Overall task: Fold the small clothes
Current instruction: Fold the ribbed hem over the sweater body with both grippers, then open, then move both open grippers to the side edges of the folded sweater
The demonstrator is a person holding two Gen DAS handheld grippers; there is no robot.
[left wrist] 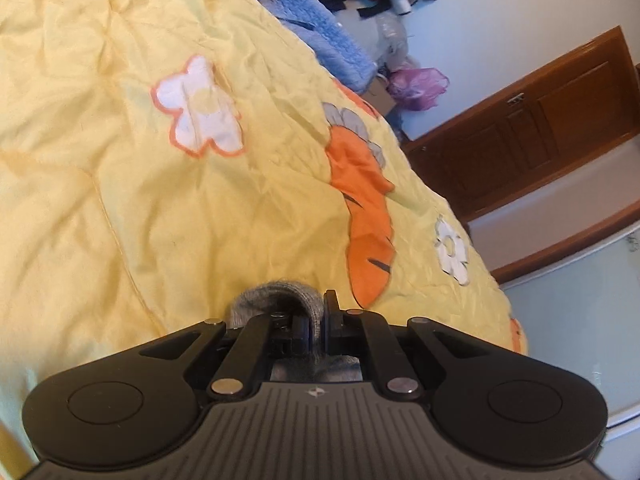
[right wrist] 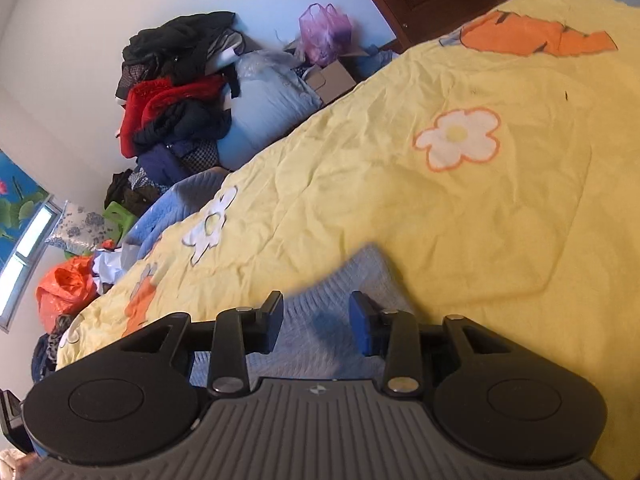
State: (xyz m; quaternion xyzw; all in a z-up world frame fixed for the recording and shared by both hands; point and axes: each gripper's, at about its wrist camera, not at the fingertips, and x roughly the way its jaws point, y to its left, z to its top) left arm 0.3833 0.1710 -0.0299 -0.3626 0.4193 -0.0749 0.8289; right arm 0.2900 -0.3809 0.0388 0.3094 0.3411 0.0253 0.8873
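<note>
The yellow quilt (left wrist: 160, 220) fills most of both views, spread over the bed as a broad, soft working surface; its printed white flowers and orange carrot (left wrist: 366, 216) lie crumpled but flat enough to lay small pieces out on. At the upper left of the right wrist view, a heap of dark and red clothes (right wrist: 176, 92) is stacked against the wall, seemingly out of the way. A blue fleece blanket (left wrist: 324, 36) borders the quilt at the top of the left wrist view.

The light blue knit garment (right wrist: 340, 304) lies on the quilt at the bottom centre of the right wrist view. The right claw (right wrist: 318, 318) stands wide above it, one finger on either side of the fabric, gripping nothing; the stance suggests it is lining up to pinch an edge.

In the left wrist view, at the lower centre, the left claw (left wrist: 316, 328) is pinched narrow on a grey knit piece (left wrist: 280, 298), which arches up in a loop just ahead of the fingers. That hold probably keeps the piece lifted clear for folding.
</note>
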